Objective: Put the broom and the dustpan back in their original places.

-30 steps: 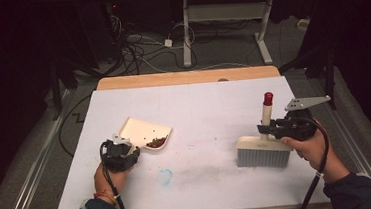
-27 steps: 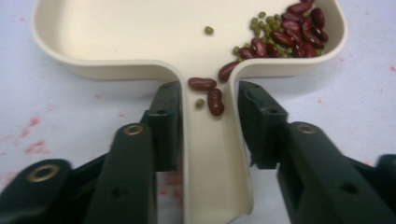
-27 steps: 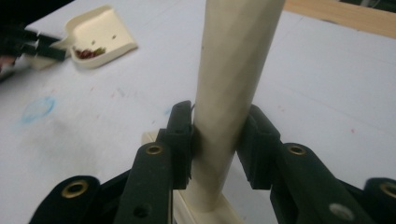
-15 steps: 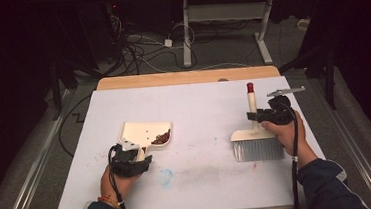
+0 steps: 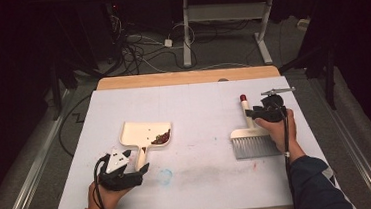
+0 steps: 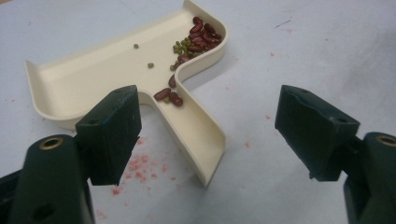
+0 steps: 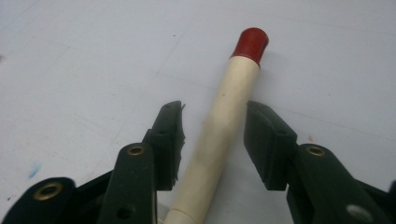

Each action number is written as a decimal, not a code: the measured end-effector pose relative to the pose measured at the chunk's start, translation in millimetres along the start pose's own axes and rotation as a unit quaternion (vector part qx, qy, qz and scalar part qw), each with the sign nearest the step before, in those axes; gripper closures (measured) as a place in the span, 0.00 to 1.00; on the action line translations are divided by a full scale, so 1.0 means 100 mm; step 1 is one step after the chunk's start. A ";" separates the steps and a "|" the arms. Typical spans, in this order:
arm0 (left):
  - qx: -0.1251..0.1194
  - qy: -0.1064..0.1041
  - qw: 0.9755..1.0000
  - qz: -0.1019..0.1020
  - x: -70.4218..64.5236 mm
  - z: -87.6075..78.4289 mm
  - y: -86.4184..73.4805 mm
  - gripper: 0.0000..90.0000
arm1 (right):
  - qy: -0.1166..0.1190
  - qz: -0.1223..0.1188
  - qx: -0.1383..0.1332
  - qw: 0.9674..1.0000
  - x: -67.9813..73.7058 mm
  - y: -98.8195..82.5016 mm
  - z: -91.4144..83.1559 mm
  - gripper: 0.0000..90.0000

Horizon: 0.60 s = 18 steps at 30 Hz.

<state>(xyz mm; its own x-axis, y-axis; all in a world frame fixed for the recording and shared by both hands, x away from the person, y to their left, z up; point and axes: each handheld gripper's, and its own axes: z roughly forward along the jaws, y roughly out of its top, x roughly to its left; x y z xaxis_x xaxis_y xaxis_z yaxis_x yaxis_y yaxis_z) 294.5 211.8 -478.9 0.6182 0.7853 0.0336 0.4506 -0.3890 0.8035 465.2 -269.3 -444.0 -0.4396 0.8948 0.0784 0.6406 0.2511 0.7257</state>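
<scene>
Left claw (image 5: 143,169) sits lower left of the high view, just below the dustpan (image 5: 145,133), which lies flat on the white bench (image 5: 198,103) left of centre. In the left gripper view that claw (image 6: 205,135) has jaws wide apart, just been opening; the pan's handle (image 6: 198,135) lies between them, nearer the left jaw, pads not pressing on it. Red & green beans (image 6: 196,37) pile in the pan's far right corner, upper centre of that view; a few more sit at the neck where the handle starts. Pink specks dot the bench near the handle.

Right claw (image 5: 254,113) is at centre right of the high view, on the brush (image 5: 254,141), which lies flat w/ bristles toward the bottom of frame & its red-tipped handle pointing up-frame. In the right gripper view the right claw (image 7: 212,135) has just been opening: the cream brush handle (image 7: 219,140) runs up between the jaws, red cap (image 7: 251,43) past the tips. Left pad is right against the handle or nearly so, can't tell which; right pad shows a clear gap. Pan & brush lie well apart.
</scene>
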 end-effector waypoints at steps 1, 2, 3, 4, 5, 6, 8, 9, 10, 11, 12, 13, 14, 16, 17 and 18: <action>0.001 0.003 1.000 0.004 -0.01 -0.01 0.00 0.21 | 0.000 -0.004 -0.004 1.000 0.01 0.00 0.00 0.63; 0.001 0.005 1.000 0.007 -0.03 -0.02 0.00 0.20 | 0.000 -0.004 -0.006 1.000 0.02 0.00 0.00 0.62; 0.001 0.005 1.000 0.010 -0.04 -0.03 -0.01 0.20 | 0.001 -0.008 -0.008 1.000 0.03 0.00 -0.01 0.61; 0.002 0.005 1.000 0.011 -0.05 -0.03 -0.02 0.20 | 0.000 -0.010 -0.012 1.000 0.05 0.00 -0.01 0.60; 0.004 0.006 1.000 0.014 -0.06 -0.03 -0.03 0.20 | -0.003 -0.014 -0.015 1.000 0.06 0.00 -0.02 0.60; 0.006 0.007 1.000 0.016 -0.07 -0.04 -0.03 0.20 | -0.001 -0.018 -0.018 1.000 0.07 0.00 -0.02 0.58; 0.008 0.006 1.000 0.015 -0.07 -0.03 -0.04 0.20 | 0.003 -0.029 -0.029 0.999 0.11 0.00 -0.04 0.55; 0.010 0.007 1.000 0.017 -0.07 -0.03 -0.04 0.20 | -0.003 -0.035 -0.032 0.999 0.13 0.00 -0.06 0.54; 0.012 0.007 1.000 0.016 -0.08 -0.02 -0.04 0.20 | -0.005 -0.040 -0.035 0.999 0.14 0.01 -0.07 0.52; 0.013 0.007 1.000 0.017 -0.08 -0.01 -0.03 0.20 | 0.000 -0.043 -0.042 0.998 0.15 0.01 -0.10 0.51; 0.014 0.008 1.000 0.019 -0.08 0.00 -0.03 0.20 | -0.001 -0.046 -0.049 0.998 0.16 0.02 -0.12 0.49; 0.016 0.010 1.000 0.020 -0.09 0.00 -0.03 0.20 | -0.007 -0.047 -0.054 0.997 0.17 0.02 -0.15 0.48; 0.017 0.008 1.000 0.021 -0.09 0.01 -0.03 0.20 | -0.007 -0.049 -0.057 0.997 0.18 0.03 -0.17 0.47; 0.018 0.005 0.999 0.026 -0.10 0.03 -0.02 0.20 | 0.000 -0.053 -0.064 0.997 0.19 0.04 -0.21 0.45; 0.017 0.002 0.999 0.028 -0.11 0.04 -0.01 0.20 | -0.002 -0.058 -0.063 0.996 0.20 0.04 -0.24 0.44; 0.016 0.002 0.999 0.030 -0.12 0.05 -0.01 0.20 | -0.008 -0.065 -0.067 0.996 0.21 0.05 -0.27 0.42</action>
<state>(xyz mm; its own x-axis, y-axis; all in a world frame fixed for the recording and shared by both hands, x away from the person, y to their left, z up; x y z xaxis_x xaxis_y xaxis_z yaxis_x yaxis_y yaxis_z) 289.9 200.3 -482.7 0.6424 0.7618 0.0839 0.4323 -0.4506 0.7810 442.1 -259.5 -420.6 -0.5023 0.8641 -0.0321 0.4888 0.3143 0.8138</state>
